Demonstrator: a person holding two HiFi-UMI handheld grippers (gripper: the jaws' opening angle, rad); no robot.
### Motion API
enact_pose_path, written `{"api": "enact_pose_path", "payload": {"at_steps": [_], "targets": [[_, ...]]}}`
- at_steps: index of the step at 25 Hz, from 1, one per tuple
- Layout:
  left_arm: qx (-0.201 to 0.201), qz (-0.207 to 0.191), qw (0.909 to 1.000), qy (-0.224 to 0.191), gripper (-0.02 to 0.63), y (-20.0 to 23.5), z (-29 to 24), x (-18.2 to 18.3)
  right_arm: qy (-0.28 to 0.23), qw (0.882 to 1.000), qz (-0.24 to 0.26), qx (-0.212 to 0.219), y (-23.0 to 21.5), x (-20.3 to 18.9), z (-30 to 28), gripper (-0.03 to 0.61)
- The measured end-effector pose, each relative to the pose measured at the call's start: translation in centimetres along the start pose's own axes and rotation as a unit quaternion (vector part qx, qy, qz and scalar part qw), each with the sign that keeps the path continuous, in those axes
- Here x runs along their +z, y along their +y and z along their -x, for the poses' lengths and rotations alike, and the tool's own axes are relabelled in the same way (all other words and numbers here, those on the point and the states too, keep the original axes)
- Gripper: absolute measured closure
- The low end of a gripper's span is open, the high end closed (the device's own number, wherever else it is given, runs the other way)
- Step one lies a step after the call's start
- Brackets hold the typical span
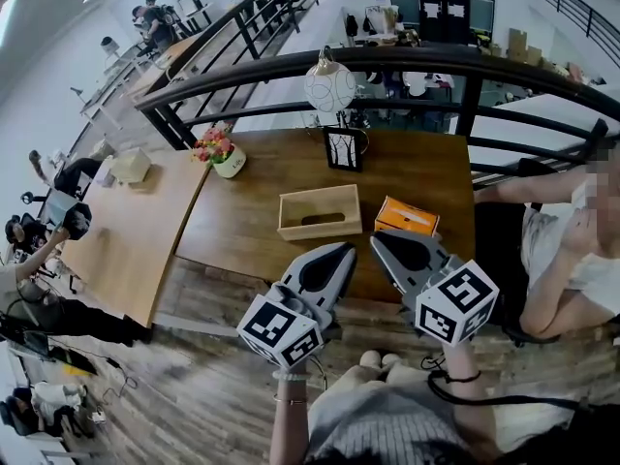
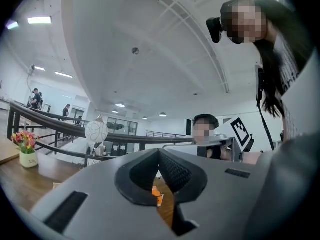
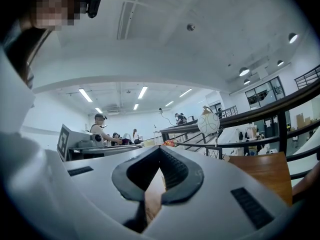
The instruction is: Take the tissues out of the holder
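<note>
A light wooden tissue holder [image 1: 320,212] with a dark slot in its top stands on the brown table [image 1: 407,177]. An orange tissue pack [image 1: 407,217] lies just to its right; a sliver of the orange pack [image 2: 156,196] shows under the left jaws. My left gripper [image 1: 349,247] hovers at the table's near edge, below the holder, jaws shut and empty. Just below the orange pack my right gripper [image 1: 374,239] also sits shut, holding nothing. Both gripper views point upward over the table, with jaw tips meeting at the left gripper [image 2: 159,151] and right gripper [image 3: 160,149].
A black framed picture [image 1: 344,148], a white globe lamp [image 1: 329,86] and a flower pot [image 1: 221,152] stand at the table's far side before a black railing [image 1: 387,61]. A lighter table [image 1: 126,221] adjoins on the left. A seated person [image 1: 567,250] is at the right.
</note>
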State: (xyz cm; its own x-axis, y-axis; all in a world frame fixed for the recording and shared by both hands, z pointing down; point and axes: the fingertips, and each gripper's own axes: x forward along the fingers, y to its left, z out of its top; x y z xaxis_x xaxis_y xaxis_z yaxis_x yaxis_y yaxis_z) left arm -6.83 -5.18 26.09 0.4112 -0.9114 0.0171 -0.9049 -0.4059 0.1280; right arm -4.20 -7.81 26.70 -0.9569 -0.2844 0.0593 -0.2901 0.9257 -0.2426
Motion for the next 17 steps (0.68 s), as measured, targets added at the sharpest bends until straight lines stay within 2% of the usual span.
{"api": "enact_pose_path", "payload": {"at_steps": [17], "targets": [[-0.015,-0.001,0.9999,0.000,0.606,-2.7,0.8,-0.2,-0.011,1.000,0.001,0.000,1.3,-0.6,2.2,0.566]]}}
